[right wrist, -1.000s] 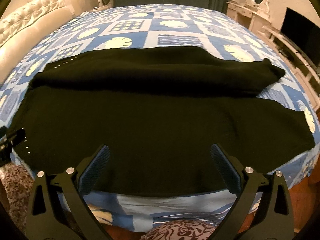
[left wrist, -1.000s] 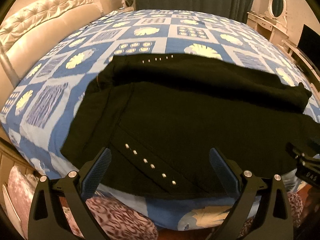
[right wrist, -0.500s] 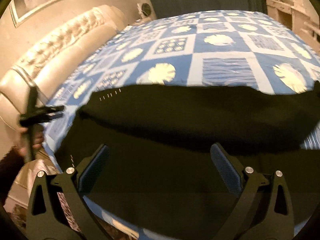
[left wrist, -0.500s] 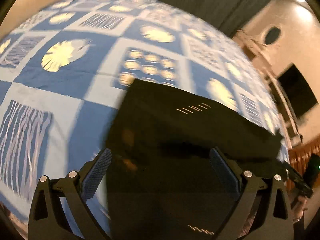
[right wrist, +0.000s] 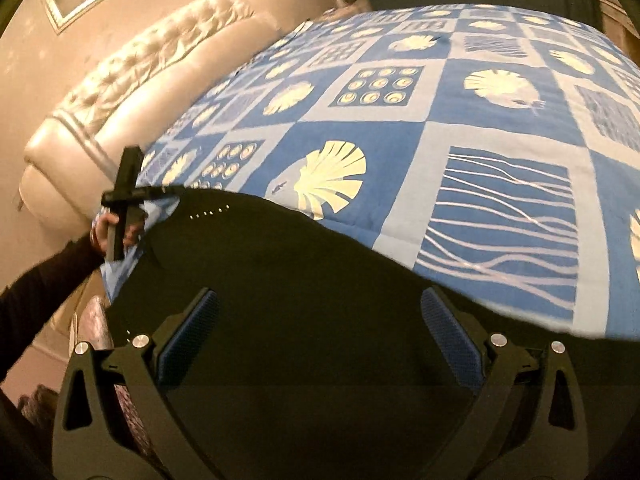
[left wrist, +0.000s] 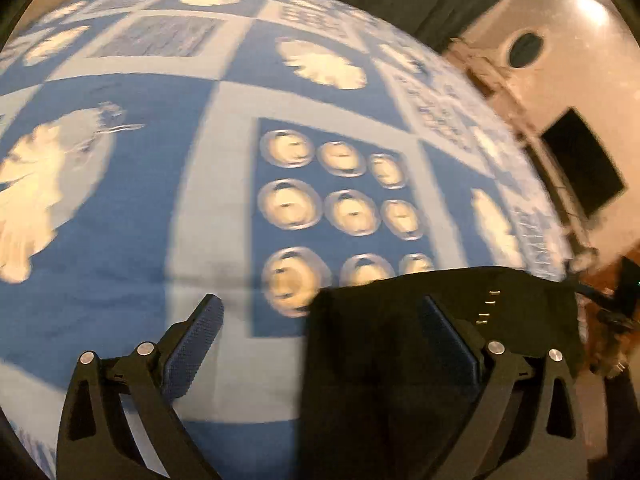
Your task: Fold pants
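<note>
Black studded pants [right wrist: 288,280] drape the patterned bedspread [right wrist: 500,128]; both tools [left wrist: 320,344] [right wrist: 316,336] gape wide, empty.

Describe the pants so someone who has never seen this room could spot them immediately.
Find the bed with the blue-and-white shell-patterned bedspread. At its near edge lie the pants, a wide black garment, the only dark plain thing on the print, with a short row of pale studs.

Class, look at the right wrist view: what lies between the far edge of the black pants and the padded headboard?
Only bedspread: its blue shell-patterned squares fill the stretch from the pants to the headboard, nothing on them.
</note>
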The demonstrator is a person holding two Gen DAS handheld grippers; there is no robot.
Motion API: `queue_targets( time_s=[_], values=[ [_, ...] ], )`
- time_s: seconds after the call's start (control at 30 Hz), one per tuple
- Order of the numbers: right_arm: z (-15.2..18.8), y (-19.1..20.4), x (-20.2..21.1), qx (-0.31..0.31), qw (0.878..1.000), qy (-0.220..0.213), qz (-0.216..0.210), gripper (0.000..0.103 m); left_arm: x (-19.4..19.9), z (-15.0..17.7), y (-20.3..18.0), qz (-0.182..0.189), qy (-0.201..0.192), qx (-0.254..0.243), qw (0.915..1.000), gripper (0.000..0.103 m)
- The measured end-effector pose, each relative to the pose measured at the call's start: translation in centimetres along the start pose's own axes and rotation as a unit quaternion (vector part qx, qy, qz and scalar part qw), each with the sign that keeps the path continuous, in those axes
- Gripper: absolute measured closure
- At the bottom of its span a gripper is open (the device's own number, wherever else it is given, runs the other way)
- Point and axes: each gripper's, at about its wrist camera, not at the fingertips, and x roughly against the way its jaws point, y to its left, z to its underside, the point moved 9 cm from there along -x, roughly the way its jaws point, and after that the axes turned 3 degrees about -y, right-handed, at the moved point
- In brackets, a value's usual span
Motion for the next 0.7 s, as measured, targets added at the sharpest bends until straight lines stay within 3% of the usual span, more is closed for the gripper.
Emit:
queue_targets(
  time_s=[0.07,0.13,0.23,0.27,0.3,0.37,0.63,0.67,0.7],
  values=[
    [-0.5,-0.3,-1.0,0.014,1.000,0.015,-0.008,0.002,-0.1,0.5,-1.4,0.029,0.011,-0.023,0.9993,0.005],
    [-0.7,-0.4,-1.5,0.026,0.999,0.026,-0.017,0.002,-0.5,1.5,-2.4,0.021,0.026,-0.073,0.9968,0.005],
    [-1.2,-1.0,-2.8,0.042,0.998,0.050,-0.020,0.002,-0.6,1.7,-2.4,0.022,0.025,-0.083,0.9960,0.007],
    [-1.3,-1.2,-3.2,0.048,0.997,0.059,-0.020,0.002,-0.5,1.5,-2.3,0.027,0.021,-0.077,0.9964,0.025],
    [-1.4,-1.3,-3.7,0.054,0.996,0.067,-0.020,0.002,-0.5,1.2,-2.1,0.028,0.017,-0.068,0.9971,0.064],
    [-1.7,-1.5,-4.5,0.062,0.994,0.083,-0.023,0.002,-1.2,1.0,-1.1,0.017,0.028,-0.044,0.9985,0.065],
    [-3.3,-0.2,-7.0,0.092,0.987,0.119,-0.050,0.002,-1.5,0.6,-2.0,-0.003,0.028,-0.091,0.9955,0.069],
    [-2.9,0.0,-7.8,0.104,0.984,0.139,-0.042,0.005,-1.5,0.7,-2.0,-0.005,0.027,-0.093,0.9953,0.069],
    [-2.6,0.1,-8.3,0.109,0.982,0.150,-0.041,0.017,-1.5,0.6,-2.2,-0.009,0.025,-0.099,0.9948,0.070]
  ],
)
